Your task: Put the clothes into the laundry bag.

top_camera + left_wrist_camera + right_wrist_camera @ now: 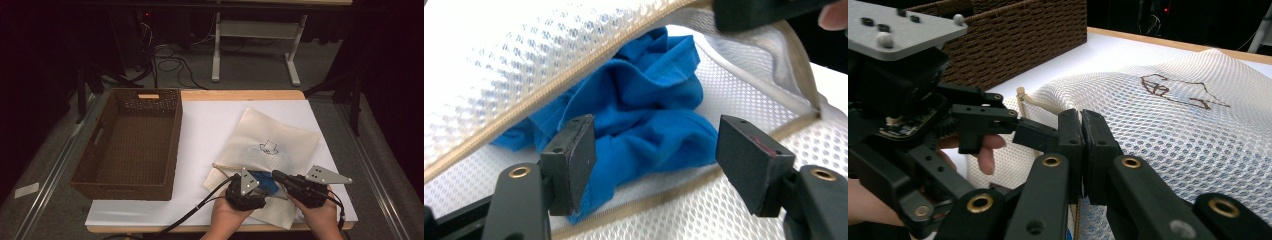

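A white mesh laundry bag (270, 145) lies on the right half of the counter (210, 130), its open mouth turned toward the near edge. Just inside that mouth sits a crumpled blue garment (644, 115), resting on the lower mesh layer under the lifted zipper edge. The left hand-held gripper (656, 160) stands at the bag's opening near the middle of the near edge; its jaws are parted fairly wide on either side of the blue cloth, and the pads do not press on it. The right hand-held gripper (1082, 150), just beside the left one toward the near right corner, has its jaws closed tight on the upper rim of the bag, holding that edge up off the garment. A brown woven basket (132, 142) stands on the left side of the counter, well apart from the bag
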The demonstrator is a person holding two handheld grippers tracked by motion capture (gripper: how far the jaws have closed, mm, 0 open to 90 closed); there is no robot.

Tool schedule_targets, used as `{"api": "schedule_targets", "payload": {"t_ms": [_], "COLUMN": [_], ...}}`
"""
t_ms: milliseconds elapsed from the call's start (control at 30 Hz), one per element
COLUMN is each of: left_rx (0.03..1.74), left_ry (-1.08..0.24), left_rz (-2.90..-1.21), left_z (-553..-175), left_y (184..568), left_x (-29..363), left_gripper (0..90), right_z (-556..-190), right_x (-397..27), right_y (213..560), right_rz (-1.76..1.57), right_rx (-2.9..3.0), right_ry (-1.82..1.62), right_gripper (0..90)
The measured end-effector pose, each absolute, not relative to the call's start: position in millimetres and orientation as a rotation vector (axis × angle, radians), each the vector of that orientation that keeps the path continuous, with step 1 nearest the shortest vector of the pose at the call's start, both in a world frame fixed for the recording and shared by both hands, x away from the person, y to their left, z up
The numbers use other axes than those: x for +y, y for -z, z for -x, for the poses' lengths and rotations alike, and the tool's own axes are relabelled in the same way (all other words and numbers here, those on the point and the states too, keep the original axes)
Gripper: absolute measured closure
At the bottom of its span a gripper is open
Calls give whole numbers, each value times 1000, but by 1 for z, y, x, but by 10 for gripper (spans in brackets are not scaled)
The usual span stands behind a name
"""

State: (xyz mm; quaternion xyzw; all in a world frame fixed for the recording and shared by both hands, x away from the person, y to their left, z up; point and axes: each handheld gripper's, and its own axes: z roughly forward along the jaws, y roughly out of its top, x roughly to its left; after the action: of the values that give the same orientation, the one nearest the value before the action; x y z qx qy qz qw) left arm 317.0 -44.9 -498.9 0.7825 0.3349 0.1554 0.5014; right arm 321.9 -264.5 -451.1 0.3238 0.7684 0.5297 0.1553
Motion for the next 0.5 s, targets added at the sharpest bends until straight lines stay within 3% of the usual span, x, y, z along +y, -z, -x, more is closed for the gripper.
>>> {"api": "schedule_targets", "payload": {"t_ms": [500], "left_rx": [820], "left_ry": [-402], "left_rz": [-1891], "left_z": [-309], "left_y": [485], "left_x": [-10], "left_gripper": [336], "right_z": [-321], "right_x": [-265], "right_y": [451], "right_rz": [-923], "right_rx": [2206], "right_ry": [-1518], "right_gripper": [893]}}
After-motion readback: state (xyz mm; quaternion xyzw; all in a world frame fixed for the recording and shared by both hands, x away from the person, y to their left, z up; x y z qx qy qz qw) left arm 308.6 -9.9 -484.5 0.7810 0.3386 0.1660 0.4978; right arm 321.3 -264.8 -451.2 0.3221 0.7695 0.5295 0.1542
